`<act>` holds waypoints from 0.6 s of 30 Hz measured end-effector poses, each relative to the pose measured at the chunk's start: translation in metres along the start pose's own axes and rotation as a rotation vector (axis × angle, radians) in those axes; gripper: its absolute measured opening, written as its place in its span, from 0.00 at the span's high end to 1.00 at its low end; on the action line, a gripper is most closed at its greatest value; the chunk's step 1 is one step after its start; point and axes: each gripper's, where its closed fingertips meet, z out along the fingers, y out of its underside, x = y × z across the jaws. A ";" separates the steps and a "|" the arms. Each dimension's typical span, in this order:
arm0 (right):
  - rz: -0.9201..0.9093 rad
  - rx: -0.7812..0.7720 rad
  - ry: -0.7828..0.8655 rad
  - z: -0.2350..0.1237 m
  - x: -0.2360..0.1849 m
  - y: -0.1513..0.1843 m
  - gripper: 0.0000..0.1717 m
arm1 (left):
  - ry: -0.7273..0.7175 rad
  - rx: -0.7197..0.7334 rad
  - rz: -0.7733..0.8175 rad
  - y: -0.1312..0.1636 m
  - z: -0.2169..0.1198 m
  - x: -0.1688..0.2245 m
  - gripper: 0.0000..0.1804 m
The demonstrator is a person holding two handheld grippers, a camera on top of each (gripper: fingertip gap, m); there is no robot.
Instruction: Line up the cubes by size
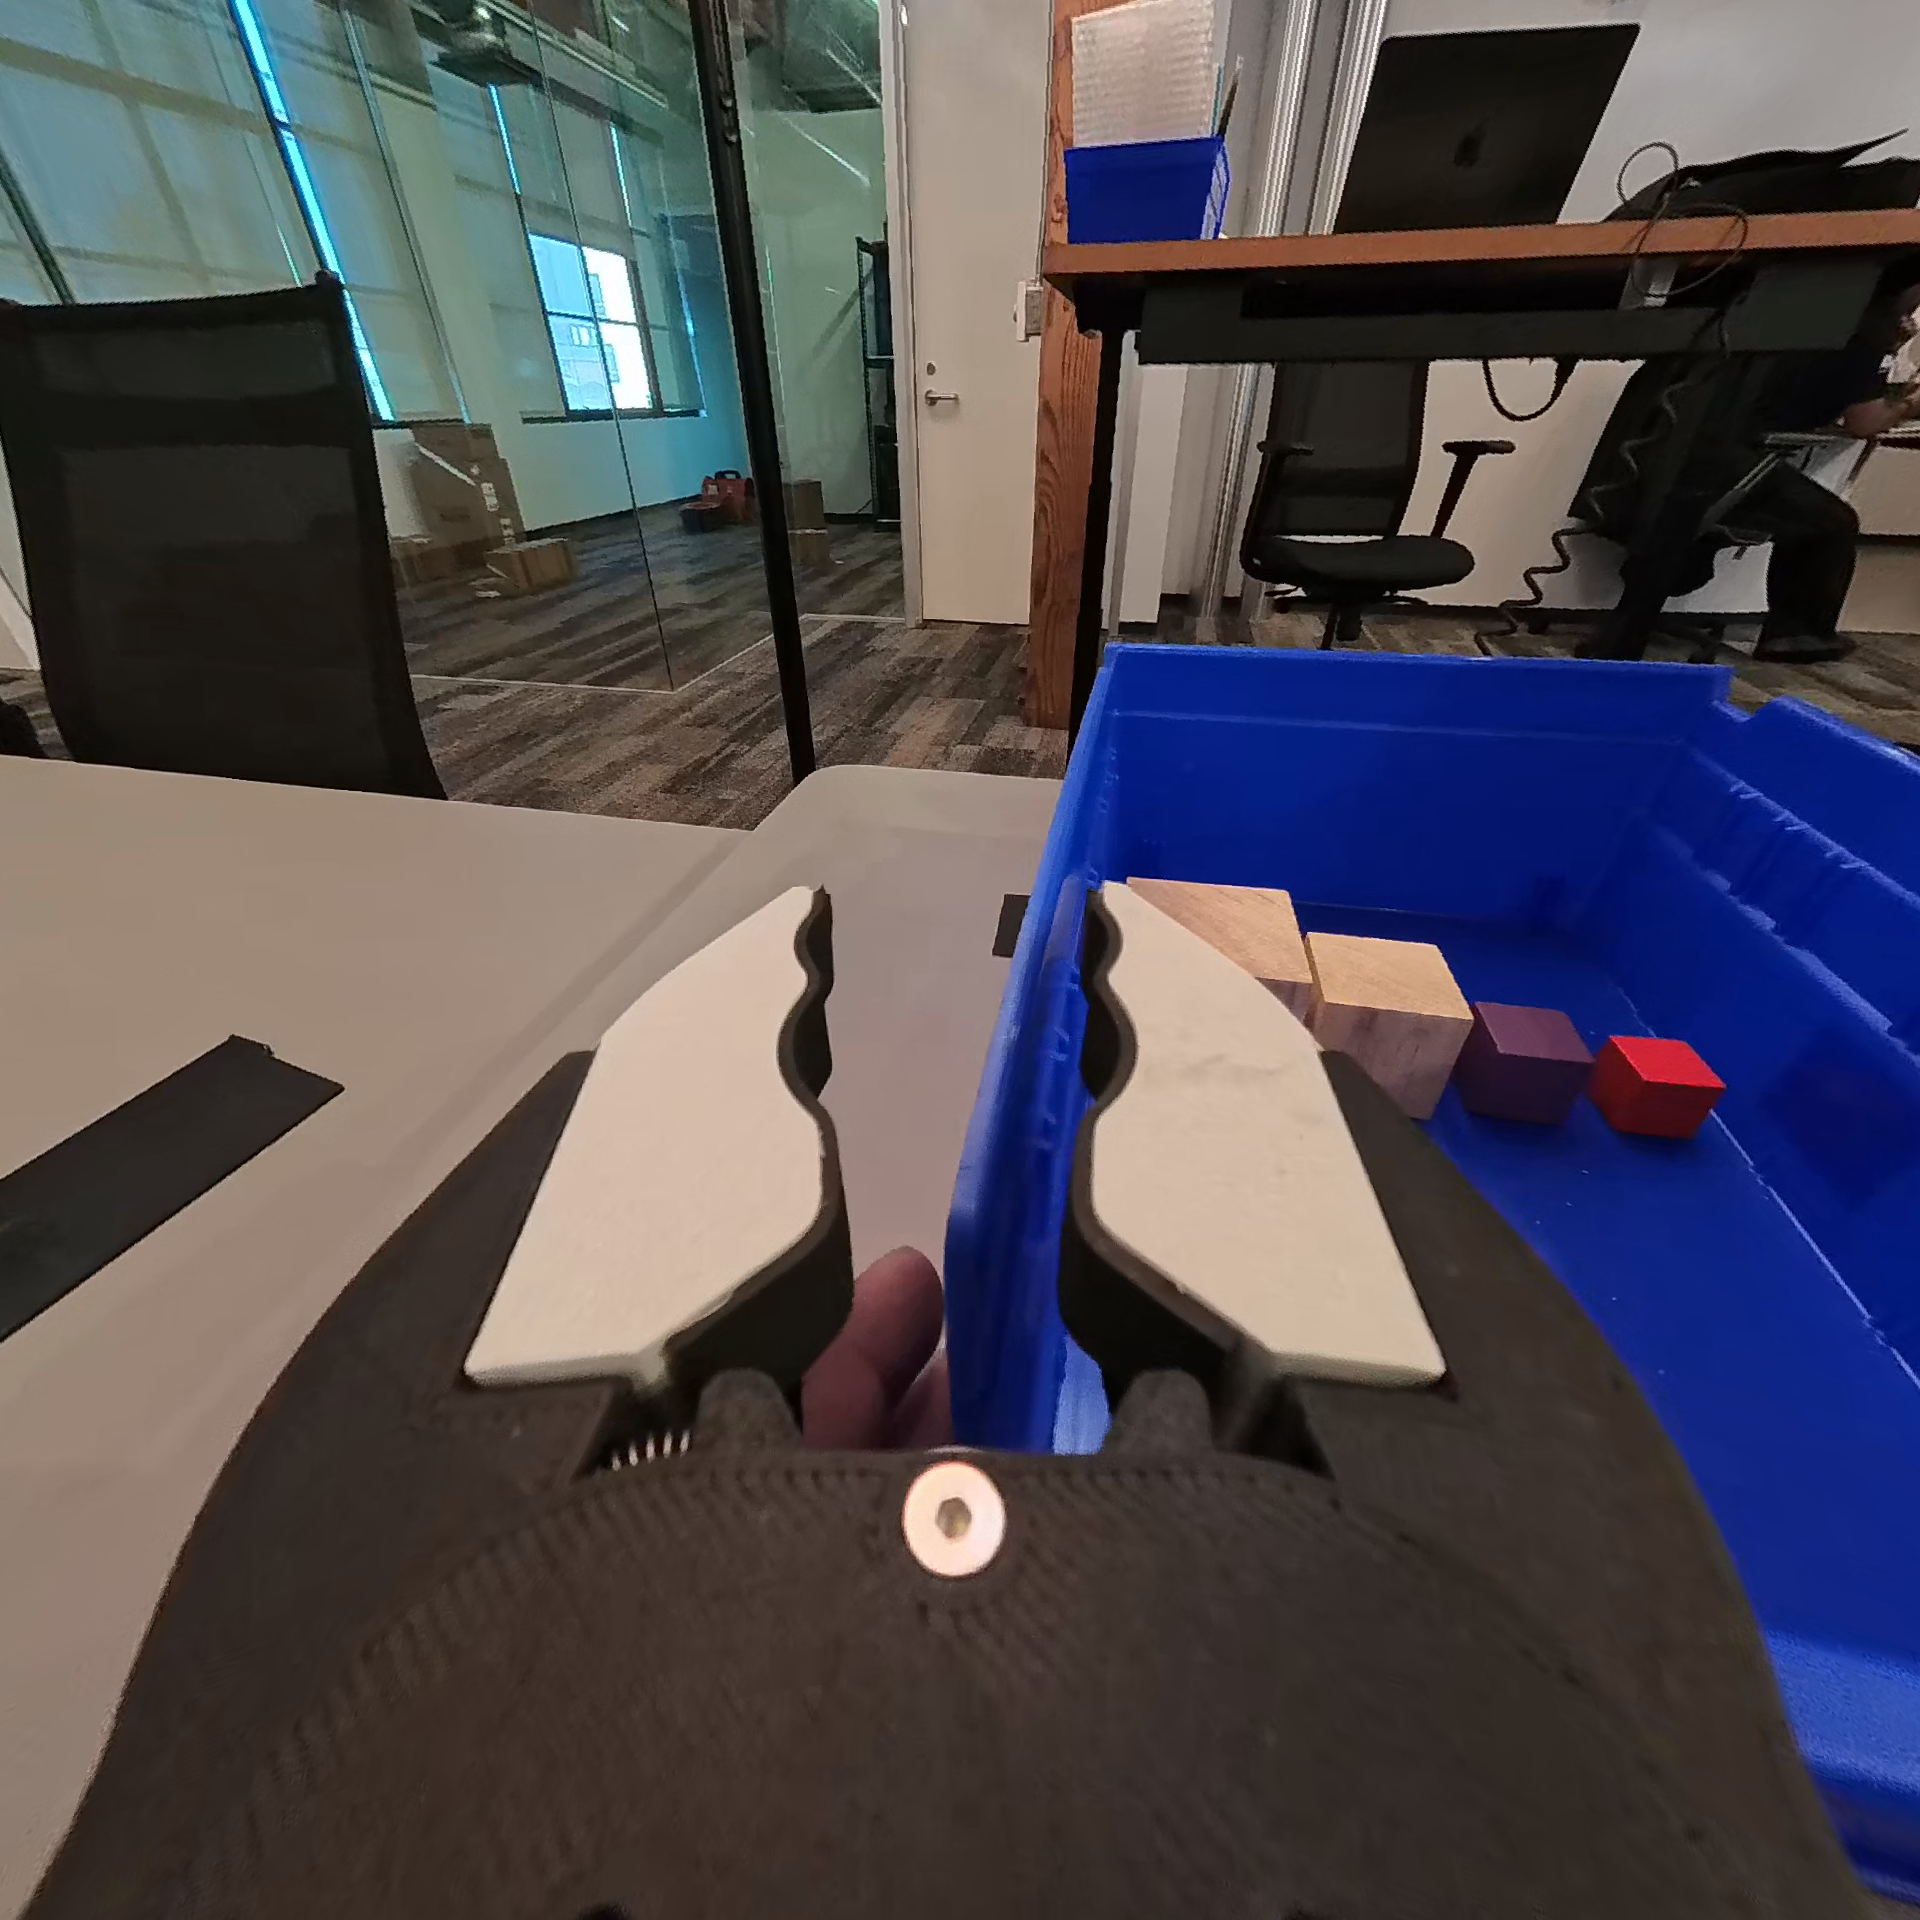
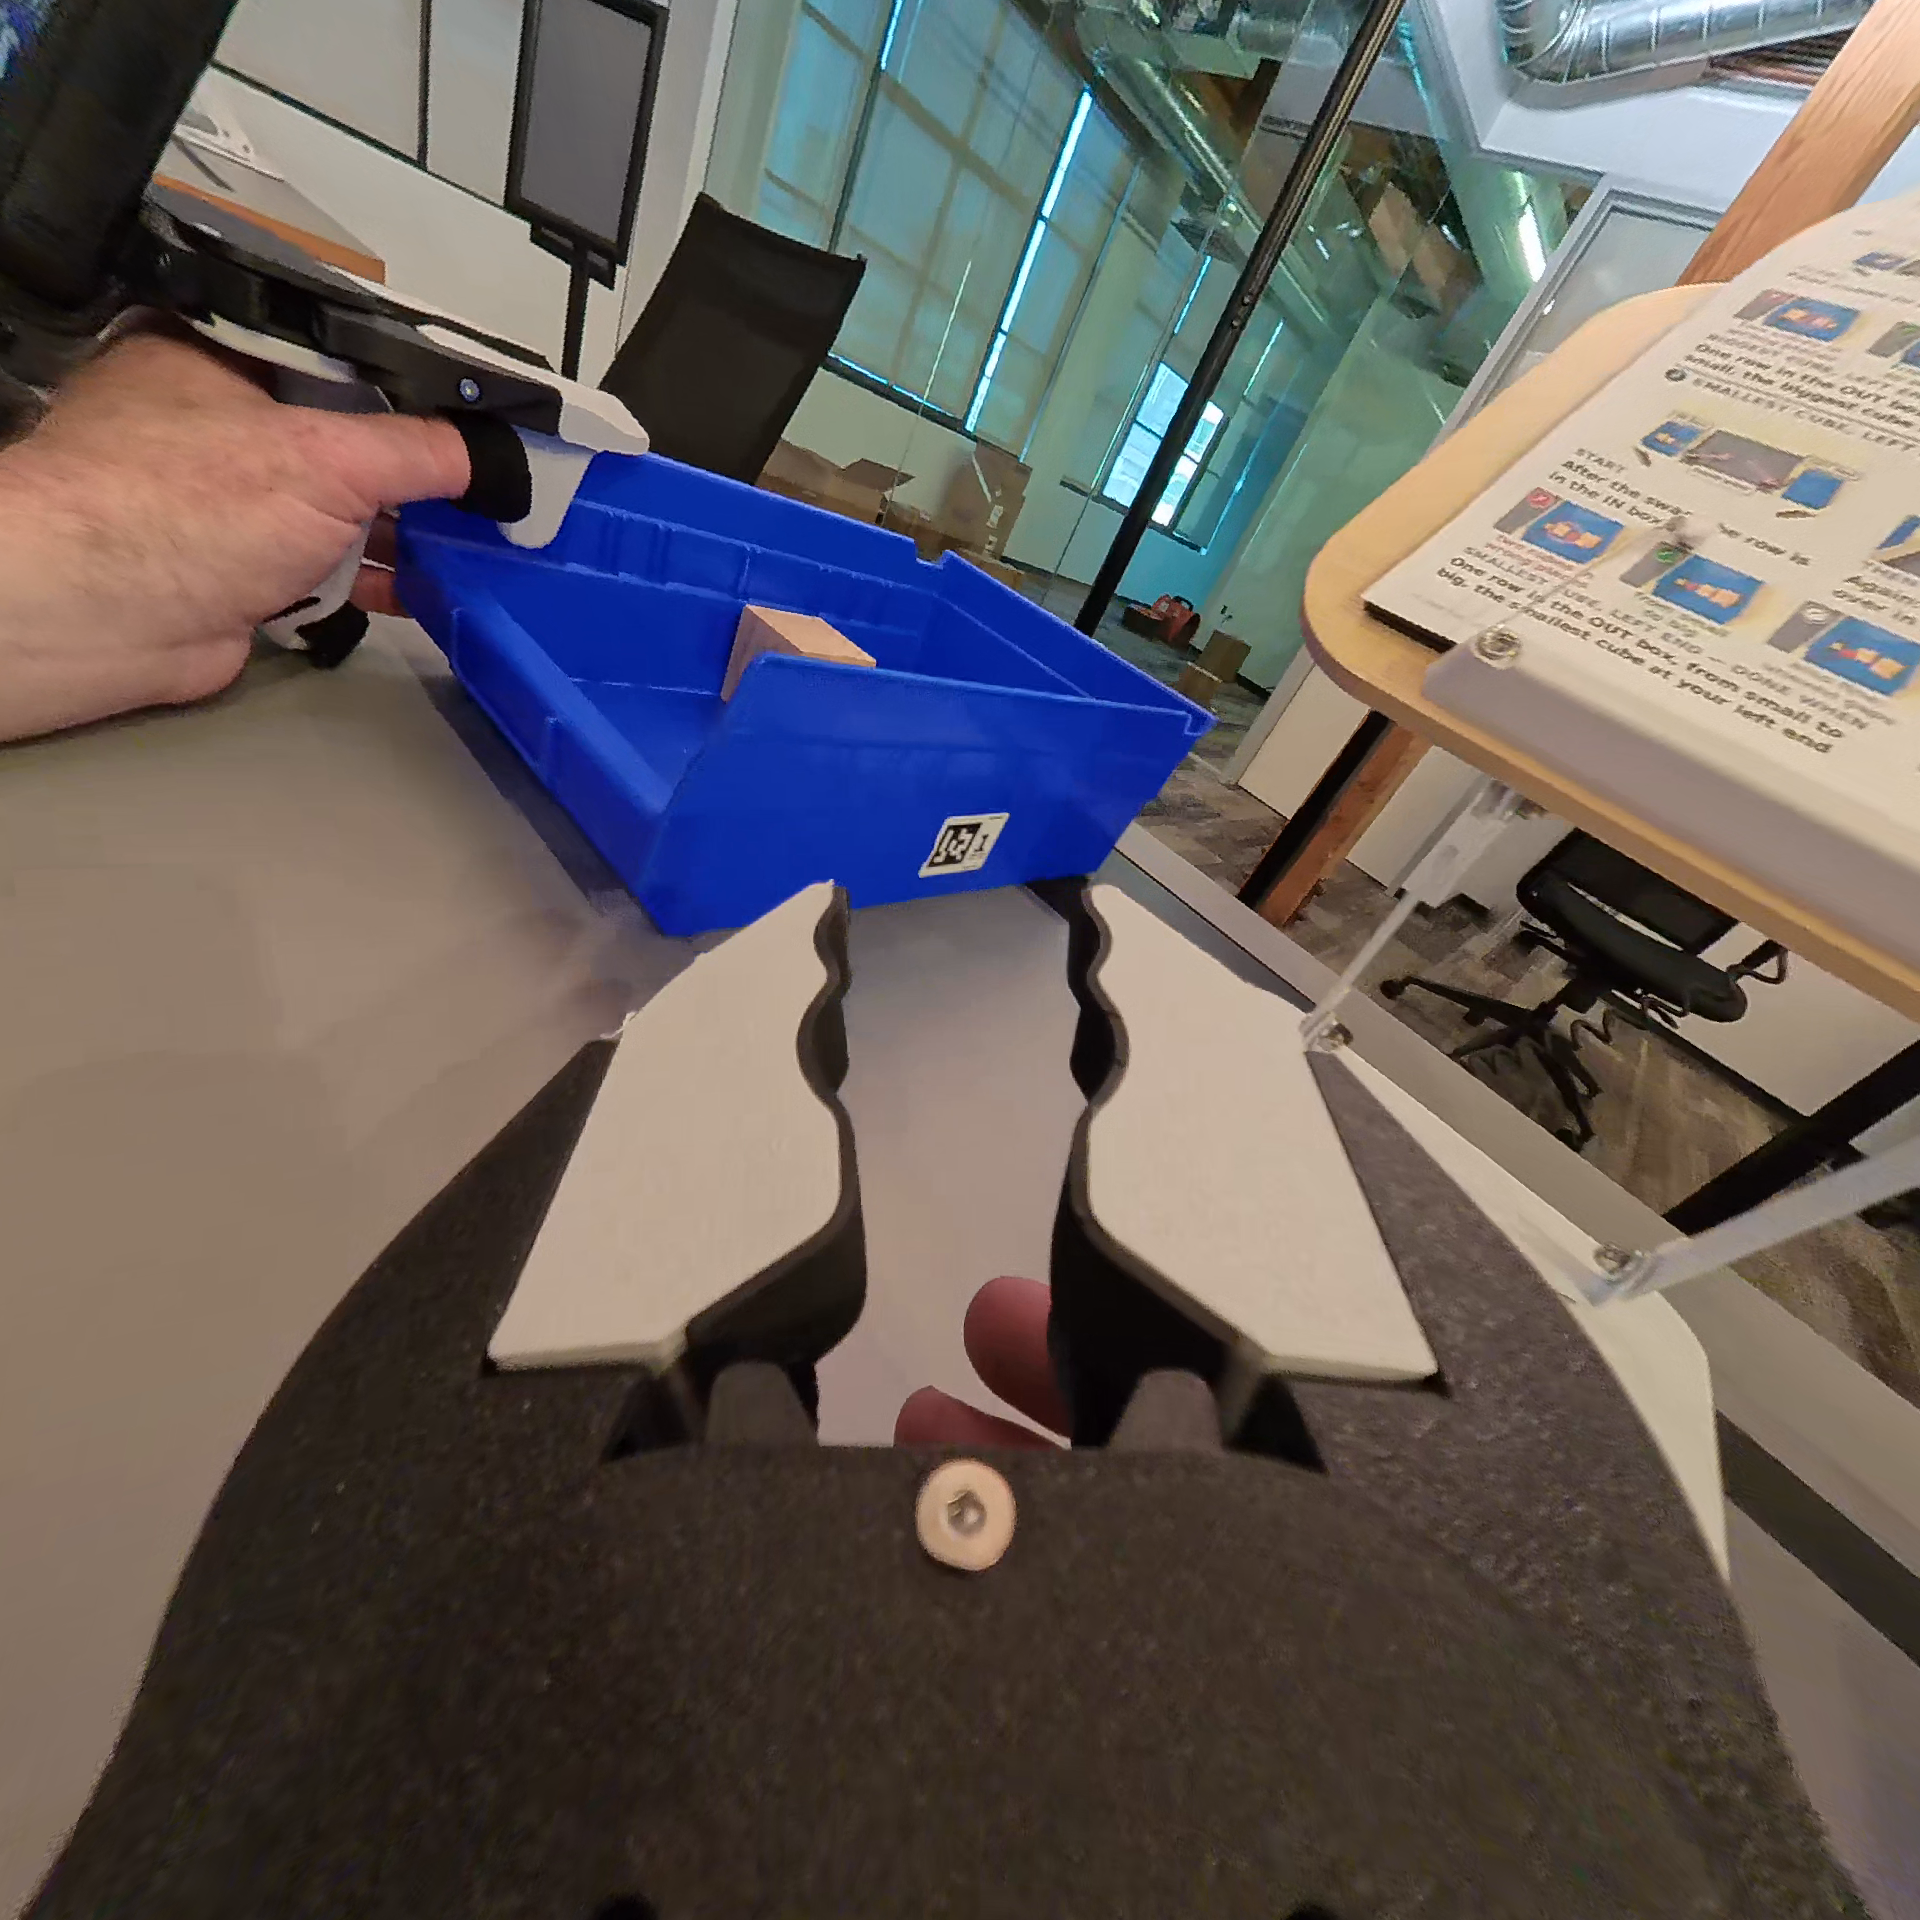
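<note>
A blue bin stands on the grey table. Inside it, four cubes sit in a row from large to small: a big wooden cube, a smaller wooden cube, a purple cube and a red cube. My left gripper is open and straddles the bin's left wall, one finger outside and one inside; the outer pad is clear of the wall. It also shows in the right wrist view at the bin's far corner. My right gripper is open and empty before the bin's near wall.
A strip of black tape lies on the table at the left. A black chair stands behind the table. An instruction board on a clear stand hangs over the right edge. A person's hand holds the left gripper. My hands' fingertips stand some 35 cm from each other. The left tips stand about 15 cm off the purple cube.
</note>
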 end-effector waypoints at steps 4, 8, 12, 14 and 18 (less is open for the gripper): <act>-0.007 -0.004 0.008 -0.014 0.009 0.004 0.77 | 0.001 0.000 0.013 0.000 0.000 0.002 0.75; -0.003 0.003 0.012 -0.023 0.014 0.006 0.77 | 0.003 -0.002 0.025 0.000 0.001 0.003 0.75; -0.022 -0.005 0.002 -0.022 0.011 0.007 0.77 | 0.006 0.000 0.022 0.000 0.001 0.004 0.74; -0.035 -0.006 -0.001 -0.022 0.009 0.007 0.77 | 0.006 -0.001 0.023 0.000 0.001 0.004 0.74; -0.029 -0.007 -0.002 -0.022 0.009 0.007 0.77 | 0.007 -0.001 0.029 0.000 0.001 0.005 0.74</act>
